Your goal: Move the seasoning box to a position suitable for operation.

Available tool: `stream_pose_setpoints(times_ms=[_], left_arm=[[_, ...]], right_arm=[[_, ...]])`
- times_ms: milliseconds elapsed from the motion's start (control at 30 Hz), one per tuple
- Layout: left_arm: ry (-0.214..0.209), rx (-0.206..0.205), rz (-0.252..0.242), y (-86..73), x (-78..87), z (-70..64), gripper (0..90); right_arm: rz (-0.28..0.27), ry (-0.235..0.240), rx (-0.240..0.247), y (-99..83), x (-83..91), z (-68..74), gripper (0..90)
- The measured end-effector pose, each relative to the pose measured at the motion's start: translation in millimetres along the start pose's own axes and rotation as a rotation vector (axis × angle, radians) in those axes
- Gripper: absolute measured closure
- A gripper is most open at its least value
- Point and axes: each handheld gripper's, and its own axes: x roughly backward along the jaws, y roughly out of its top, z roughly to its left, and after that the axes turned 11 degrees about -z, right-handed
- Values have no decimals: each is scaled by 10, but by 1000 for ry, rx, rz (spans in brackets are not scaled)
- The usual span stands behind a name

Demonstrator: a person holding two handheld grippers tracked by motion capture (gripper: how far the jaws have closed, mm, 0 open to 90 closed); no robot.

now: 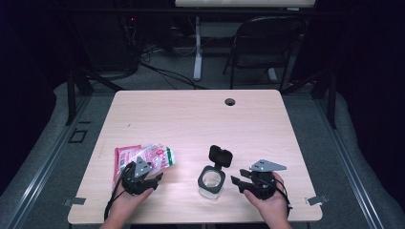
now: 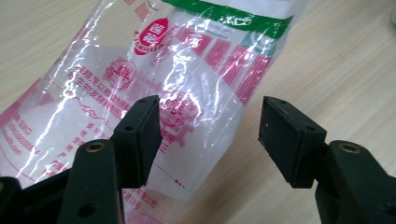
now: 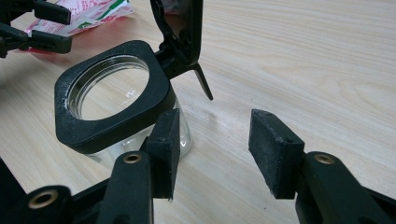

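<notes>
A clear plastic bag point(image 1: 150, 157) with pink and red print and a green band lies flat at the table's front left. My left gripper point(image 1: 145, 175) hovers open just over its near end; in the left gripper view the bag point(image 2: 187, 70) runs under the left jaw and into the gap of the gripper point(image 2: 210, 116). A small glass jar point(image 1: 211, 180) with a black square collar stands at front centre, its hinged black lid point(image 1: 220, 155) flipped up. My right gripper point(image 1: 239, 177) is open just right of the jar point(image 3: 112, 98), apart from it, with nothing between the gripper's point(image 3: 215, 130) jaws.
The light wooden table point(image 1: 200, 124) has a round cable hole point(image 1: 230, 101) near its far edge. A folding chair point(image 1: 267, 43) and a desk leg stand on the floor beyond. The jar looks empty inside.
</notes>
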Motion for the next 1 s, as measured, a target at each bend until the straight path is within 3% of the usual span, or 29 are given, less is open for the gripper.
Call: stream_pose_setpoints(times_ms=[133,433,600,767,1000], left_arm=[[39,-29,10,-33,-45,-10,389],[69,-27,1,-71,-67,11,412],[64,28,-11,-95,-66,69,440],[65,34,-16,-98,-64,87,451],[64,41,-19,-100,-65,98,472]], right_arm=[[5,-2,1,-3,-3,1,536],[3,-3,-2,-5,-5,-1,534],[-1,-4,4,-5,-4,0,531],[-3,9,45,-10,-26,2,489],[27,4,43,-27,-55,1,490]])
